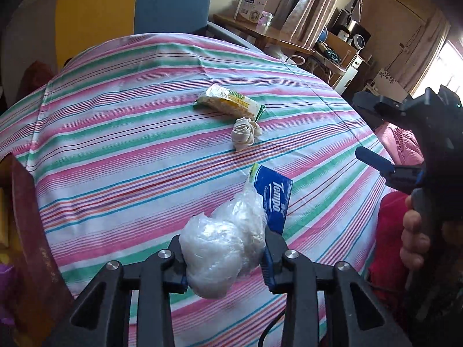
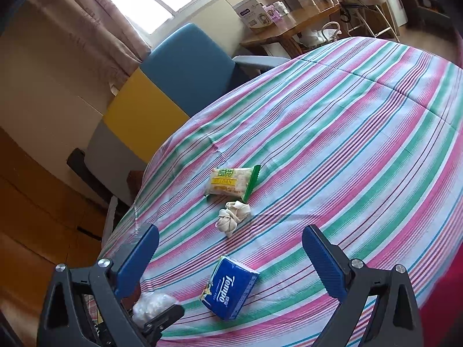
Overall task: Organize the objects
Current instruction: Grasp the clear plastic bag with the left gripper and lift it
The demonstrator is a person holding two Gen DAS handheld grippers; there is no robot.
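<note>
My left gripper is shut on a crumpled clear plastic bag, held just above the striped sheet. Behind the bag lies a blue Tempo tissue pack. Farther back are a knotted beige cloth and a yellow-green snack packet. In the right wrist view, my right gripper stands open above the sheet, empty. The tissue pack lies between its fingers, the cloth and packet beyond. The bag shows at lower left.
A blue and yellow chair stands past the far edge of the sheet. A wooden desk with a box and small items sits beyond it. A hand holds the right gripper at the right edge. Red cloth lies there too.
</note>
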